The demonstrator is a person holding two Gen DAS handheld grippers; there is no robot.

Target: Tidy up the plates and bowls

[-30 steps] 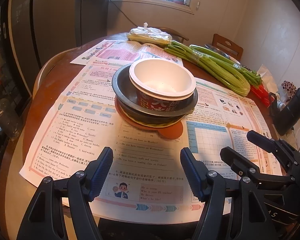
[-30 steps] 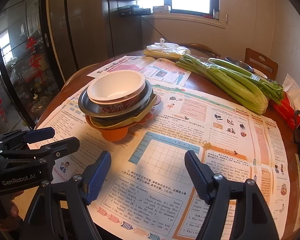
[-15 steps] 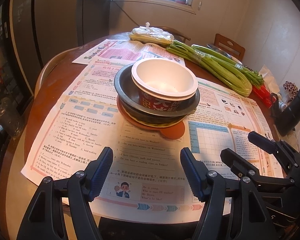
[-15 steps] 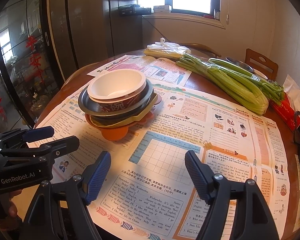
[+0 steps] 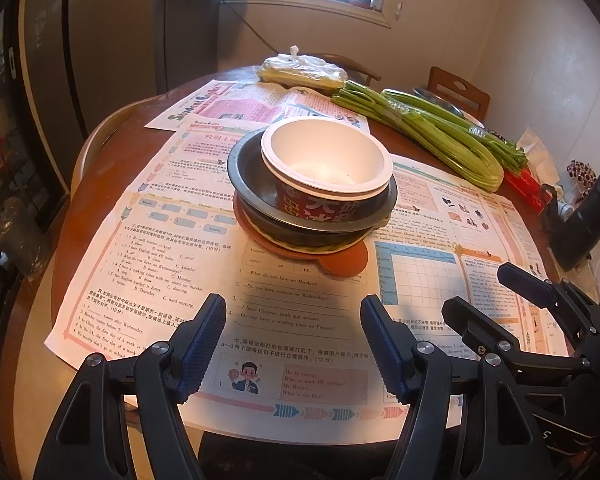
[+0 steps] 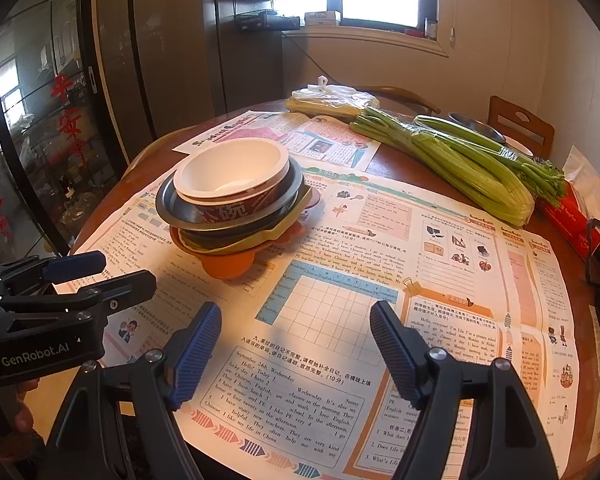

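Two claws hover wide open and empty over the near edge of the round wooden tabletop (image 5: 100, 184) — the left claw (image 5: 293, 346) and the right claw (image 6: 296, 344). Beyond them, left of centre on printed worksheets (image 6: 380, 264), a white paper bowl with red sides (image 6: 232, 178) sits in a grey metal dish (image 6: 168, 208) atop a yellow plate (image 6: 284, 230) and an orange plate (image 6: 228, 266). Green celery bunches (image 6: 460, 164) lie at the far right.

Bare newspaper (image 5: 292, 312) lies open between the near table edge and the stacked bowls and plates (image 5: 312, 196), which block the middle. Far right, celery (image 6: 460, 164) lies across the way; a black flask (image 5: 584, 220) stands at the right edge.
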